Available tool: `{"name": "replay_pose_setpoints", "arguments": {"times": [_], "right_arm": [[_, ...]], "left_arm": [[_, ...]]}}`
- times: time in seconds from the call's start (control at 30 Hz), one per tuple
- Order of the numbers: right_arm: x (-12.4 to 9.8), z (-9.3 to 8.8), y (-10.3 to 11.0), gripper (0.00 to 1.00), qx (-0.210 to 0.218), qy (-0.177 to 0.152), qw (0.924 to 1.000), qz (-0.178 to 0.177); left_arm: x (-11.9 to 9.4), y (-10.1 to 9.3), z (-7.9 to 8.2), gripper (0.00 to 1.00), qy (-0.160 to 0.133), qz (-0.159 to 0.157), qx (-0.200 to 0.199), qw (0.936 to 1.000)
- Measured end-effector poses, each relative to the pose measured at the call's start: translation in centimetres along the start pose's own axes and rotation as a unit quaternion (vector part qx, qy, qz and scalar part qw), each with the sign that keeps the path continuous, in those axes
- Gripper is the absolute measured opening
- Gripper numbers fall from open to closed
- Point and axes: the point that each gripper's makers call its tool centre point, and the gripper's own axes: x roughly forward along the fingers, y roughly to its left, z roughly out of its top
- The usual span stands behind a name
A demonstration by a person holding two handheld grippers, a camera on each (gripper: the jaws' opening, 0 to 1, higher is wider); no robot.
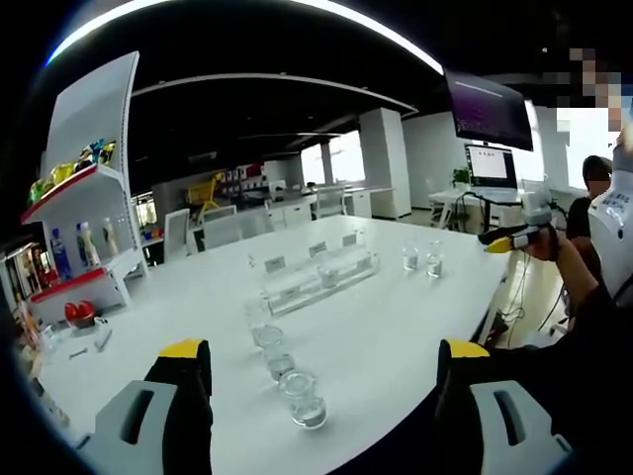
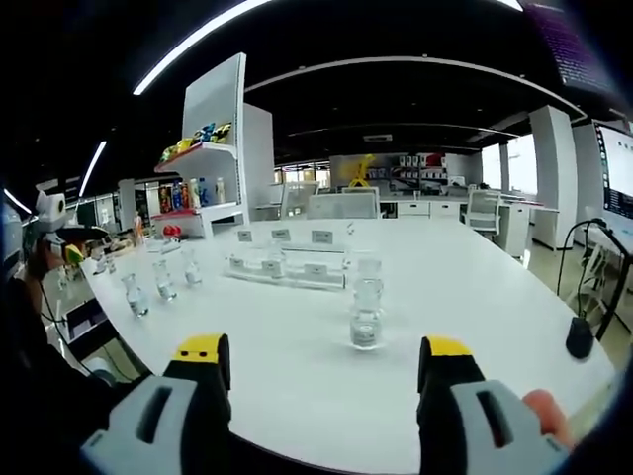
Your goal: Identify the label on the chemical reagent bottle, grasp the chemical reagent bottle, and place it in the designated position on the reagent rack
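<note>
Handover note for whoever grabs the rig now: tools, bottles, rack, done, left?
Left tool: open, holding nothing, over the table edge.
Right tool: open, holding nothing.
Bottles: three in a row ahead of the left tool, two ahead of the right tool.
Rack: clear, mid-table, label cards on it; I can't tell if any slot is filled.
Done: nothing grasped.
Left: read the label, grasp, place on the rack.

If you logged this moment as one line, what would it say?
left tongs: open, empty | right tongs: open, empty | bottles: standing on white table | rack: mid-table | stage: nothing grasped yet
</note>
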Motion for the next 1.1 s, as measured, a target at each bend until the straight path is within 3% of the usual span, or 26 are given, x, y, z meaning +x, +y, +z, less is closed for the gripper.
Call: {"name": "replay_pose_setpoints", "arguments": {"times": [0.67, 1.1], "right_arm": [[1.1, -0.6, -1.6, 0.77, -0.001, 0.006, 0.9997, -0.025], [2.1, -0.8, -1.7, 0.76, 0.000, 0.014, 0.9997, -0.020]], "left_arm": [[-0.1, 0.1, -0.1, 0.94, -0.001, 0.001, 0.000, 1.0000], [0.0, 0.1, 0.0, 0.94, 0.000, 0.001, 0.001, 1.0000]]}}
